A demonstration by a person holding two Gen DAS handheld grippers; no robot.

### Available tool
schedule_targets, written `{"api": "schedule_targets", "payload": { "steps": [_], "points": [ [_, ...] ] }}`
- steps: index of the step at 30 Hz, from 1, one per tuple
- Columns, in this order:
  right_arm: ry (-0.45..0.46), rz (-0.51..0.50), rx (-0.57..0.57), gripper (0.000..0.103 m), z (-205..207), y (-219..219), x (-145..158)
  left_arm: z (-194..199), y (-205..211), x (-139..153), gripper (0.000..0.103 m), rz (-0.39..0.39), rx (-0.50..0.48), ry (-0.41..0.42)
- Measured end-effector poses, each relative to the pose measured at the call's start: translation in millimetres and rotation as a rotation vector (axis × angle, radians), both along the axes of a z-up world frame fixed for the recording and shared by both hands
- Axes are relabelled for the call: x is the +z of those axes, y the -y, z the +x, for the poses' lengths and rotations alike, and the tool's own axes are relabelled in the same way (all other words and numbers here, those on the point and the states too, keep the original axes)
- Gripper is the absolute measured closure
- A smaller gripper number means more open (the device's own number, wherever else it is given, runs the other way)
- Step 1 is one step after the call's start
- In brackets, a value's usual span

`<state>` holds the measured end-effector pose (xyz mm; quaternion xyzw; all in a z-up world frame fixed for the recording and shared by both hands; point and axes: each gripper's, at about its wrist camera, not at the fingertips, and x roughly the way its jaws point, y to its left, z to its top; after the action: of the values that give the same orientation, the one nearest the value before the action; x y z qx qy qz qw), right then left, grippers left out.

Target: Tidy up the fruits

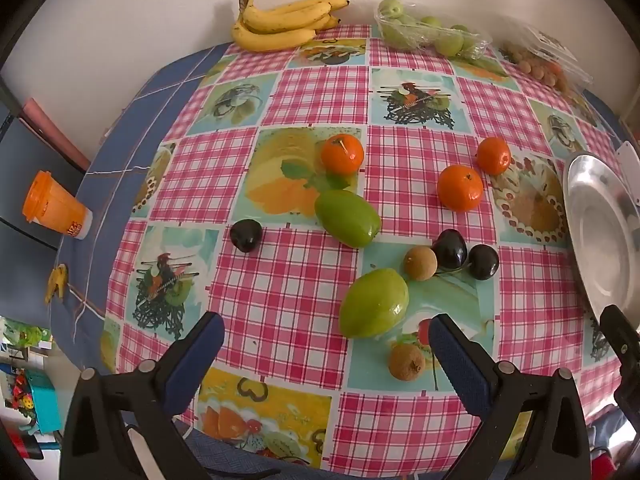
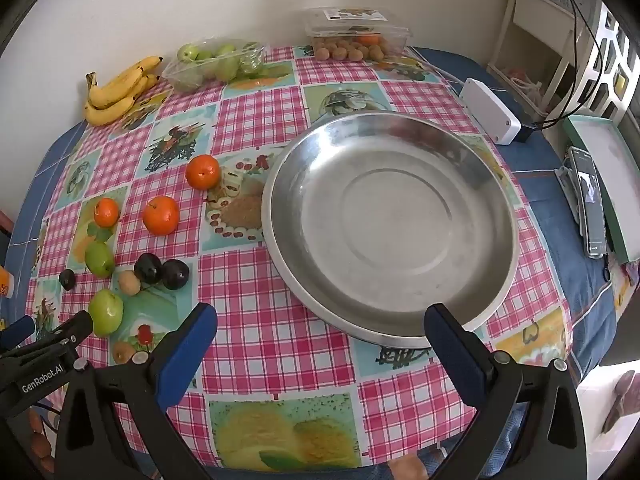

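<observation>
Left claw (image 1: pixel 320 356) is held jaws wide apart, nothing between them, angled steeply down over the near edge of the surface covered by a pink-checked, fruit-print cloth (image 1: pixel 312 92). Right claw (image 2: pixel 320 336) is likewise spread fully, empty, hovering over the near rim of the wide round stainless-steel dish (image 2: pixel 390 216), which holds no fruit.

Loose fruits are scattered left of the dish: three orange tangerines (image 1: pixel 460 188), two green oval fruits (image 1: pixel 374 304), three dark near-black plums (image 1: pixel 450 249), two of them touching, and two small brown round fruits (image 1: pixel 420 263); one of these (image 1: pixel 406 362) lies just beside the left claw's right finger.

Along the far wall are seen a bunch of yellow bananas (image 1: pixel 286 24), a clear plastic tray of green fruits (image 1: pixel 424 32) and a clear lidded box of small brown fruits (image 2: pixel 356 40). A white rectangular box (image 2: pixel 490 110) lies right of the dish; an orange-lidded cup (image 1: pixel 54 210) at the far left edge.
</observation>
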<state>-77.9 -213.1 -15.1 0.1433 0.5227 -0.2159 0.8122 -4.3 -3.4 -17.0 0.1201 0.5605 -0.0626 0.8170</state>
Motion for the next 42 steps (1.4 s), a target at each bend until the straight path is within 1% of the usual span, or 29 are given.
{"api": "schedule_targets", "payload": {
  "steps": [6,9,29,34,42],
  "points": [
    [0.003,0.014,0.005,0.0,-0.8,-1.6,-3.0,0.8,0.3,0.2,0.0,0.001,0.0,-0.001],
    [0.004,0.015,0.001,0.0,-1.4,0.0,1.8,1.0,0.8,0.3,0.0,0.001,0.001,-0.001],
    [-0.001,0.027,0.015,0.0,0.7,-0.7,0.5,1.5,2.1,0.5,0.0,0.002,0.002,-0.003],
    [0.033,0.064,0.017,0.0,0.2,-0.2,1.1,1.0,2.0,0.6,0.0,0.003,0.002,-0.003],
    [0.012,0.043,0.023,0.0,2.6,-2.1,0.1,1.0,2.6,-0.7,0.0,0.0,-0.002,-0.004]
  ]
}}
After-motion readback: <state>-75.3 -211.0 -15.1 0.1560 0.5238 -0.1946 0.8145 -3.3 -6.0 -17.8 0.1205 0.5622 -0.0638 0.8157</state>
